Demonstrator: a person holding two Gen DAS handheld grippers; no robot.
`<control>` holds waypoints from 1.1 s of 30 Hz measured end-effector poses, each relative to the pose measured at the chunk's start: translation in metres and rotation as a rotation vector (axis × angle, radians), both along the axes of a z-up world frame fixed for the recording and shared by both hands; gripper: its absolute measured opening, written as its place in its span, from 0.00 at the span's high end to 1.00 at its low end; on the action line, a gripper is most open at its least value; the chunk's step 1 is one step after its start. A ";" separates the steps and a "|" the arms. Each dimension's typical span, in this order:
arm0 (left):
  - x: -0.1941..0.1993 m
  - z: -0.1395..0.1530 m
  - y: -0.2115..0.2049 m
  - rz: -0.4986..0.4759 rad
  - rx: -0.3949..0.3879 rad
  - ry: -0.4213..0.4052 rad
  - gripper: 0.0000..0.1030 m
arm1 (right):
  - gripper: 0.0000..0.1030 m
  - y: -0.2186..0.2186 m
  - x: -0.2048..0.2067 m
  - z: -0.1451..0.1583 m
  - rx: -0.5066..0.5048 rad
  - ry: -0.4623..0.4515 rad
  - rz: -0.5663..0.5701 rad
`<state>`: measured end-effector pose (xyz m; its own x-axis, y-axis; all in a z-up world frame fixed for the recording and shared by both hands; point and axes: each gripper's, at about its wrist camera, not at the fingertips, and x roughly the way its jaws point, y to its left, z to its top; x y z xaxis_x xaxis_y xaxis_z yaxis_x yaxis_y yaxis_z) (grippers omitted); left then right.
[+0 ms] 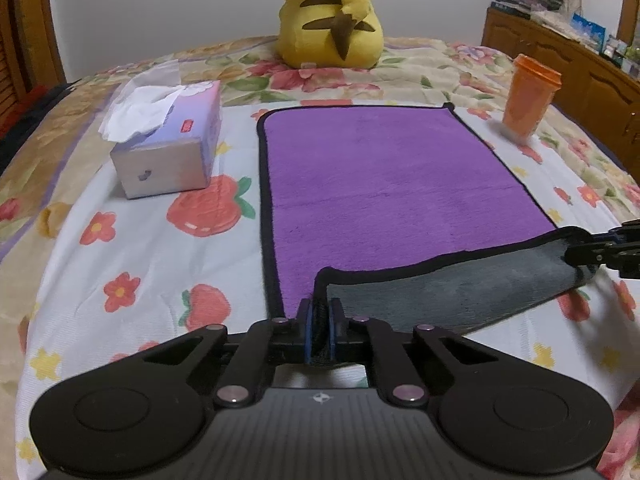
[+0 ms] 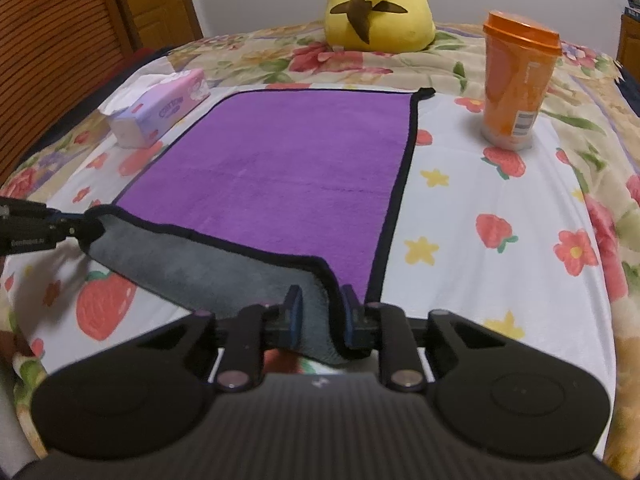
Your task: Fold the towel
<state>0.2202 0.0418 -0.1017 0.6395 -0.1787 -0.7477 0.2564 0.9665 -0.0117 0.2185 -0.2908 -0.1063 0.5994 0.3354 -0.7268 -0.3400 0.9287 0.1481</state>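
Left wrist view has your left gripper (image 1: pixel 320 316) nearest you, its two fingers pinched tight on the near left corner of the towel (image 1: pixel 384 176), with black hem bunched between the pads. From that corner the near edge is lifted off the bedspread (image 1: pixel 132 248) and turned over, so you see the grey underside as a raised band running right to your right gripper (image 1: pixel 576 254), which clamps the other near corner at the right edge of the picture.

Right wrist view confirms it: your right gripper (image 2: pixel 320 304) has its fingers set a little apart with a thick fold of grey cloth and hem held between them, and your left gripper (image 2: pixel 86 230) shows at the left edge, closed on its corner. Beyond the lifted band, the rest of the towel (image 2: pixel 288 160) lies flat, purple side up, on the strawberry-and-flower bedspread (image 2: pixel 480 208), its far edge straight and its far right corner slightly pulled out.

Left of the towel stands a tissue box (image 1: pixel 168 148) with a tissue sticking up. Right of the towel's far corner stands an orange lidded cup (image 2: pixel 516 84), upright and apart from the cloth. Farthest away, a yellow plush toy (image 1: pixel 332 20) sits against the wall.
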 end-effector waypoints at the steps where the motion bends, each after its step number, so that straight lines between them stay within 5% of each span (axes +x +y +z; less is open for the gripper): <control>1: -0.001 0.001 -0.001 -0.005 0.000 -0.006 0.91 | 0.81 0.001 -0.001 0.000 -0.007 -0.005 0.003; 6: -0.005 0.011 -0.004 -0.021 -0.011 -0.049 0.92 | 0.95 0.003 -0.001 0.000 -0.032 -0.026 0.007; 15: -0.008 0.031 -0.008 -0.029 -0.036 -0.138 0.93 | 0.96 -0.002 -0.003 0.014 0.001 -0.108 -0.005; 33: 0.007 0.042 -0.010 -0.030 -0.048 -0.188 0.93 | 0.96 -0.009 0.008 0.028 0.058 -0.209 -0.010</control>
<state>0.2274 0.0313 -0.0594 0.7608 -0.2321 -0.6061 0.2870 0.9579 -0.0066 0.2268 -0.2998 -0.0787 0.7385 0.3664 -0.5661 -0.3598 0.9241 0.1287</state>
